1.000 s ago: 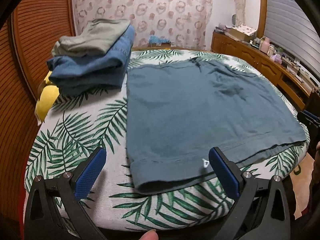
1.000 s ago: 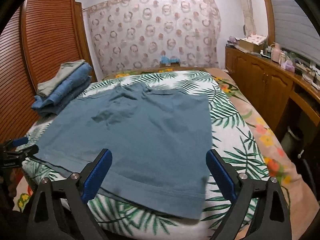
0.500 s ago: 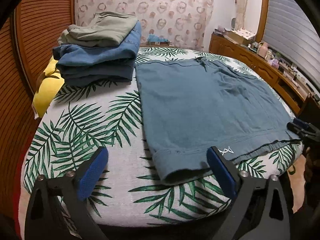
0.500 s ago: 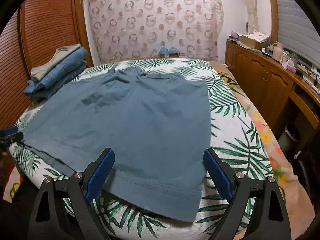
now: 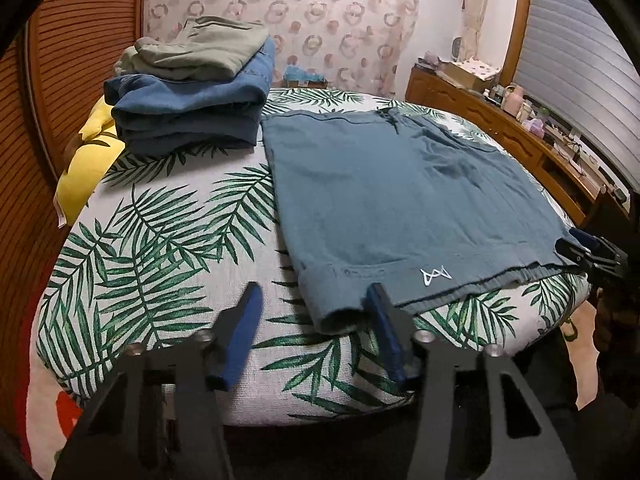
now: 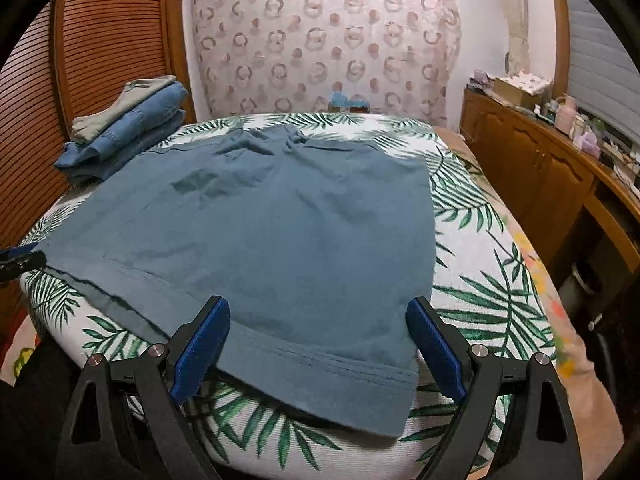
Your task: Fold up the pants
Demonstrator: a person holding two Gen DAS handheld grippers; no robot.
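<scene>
Blue-grey pants (image 5: 392, 192), short ones with a small white logo near the hem, lie flat on the leaf-print bed (image 5: 160, 240). My left gripper (image 5: 314, 312) hovers at the near left hem corner. Its jaws are closing, the corner sits between them, and the pads stand clear of the cloth. In the right wrist view the pants (image 6: 260, 232) spread out ahead, and my right gripper (image 6: 316, 332) stands open over the near right hem. Each gripper shows in the other's view: the right gripper (image 5: 588, 250) at the hem's right end, the left gripper (image 6: 20, 258) at its left end.
A stack of folded clothes (image 5: 192, 100), grey-green on blue denim, sits at the bed's far left beside a yellow pillow (image 5: 88, 160). A wooden louvred wardrobe (image 6: 100, 48) runs along the left. A cluttered wooden cabinet (image 6: 540, 176) lines the right wall.
My left gripper's jaws have narrowed a lot and it has shifted to the hem's left corner. The right gripper has stayed put, still wide.
</scene>
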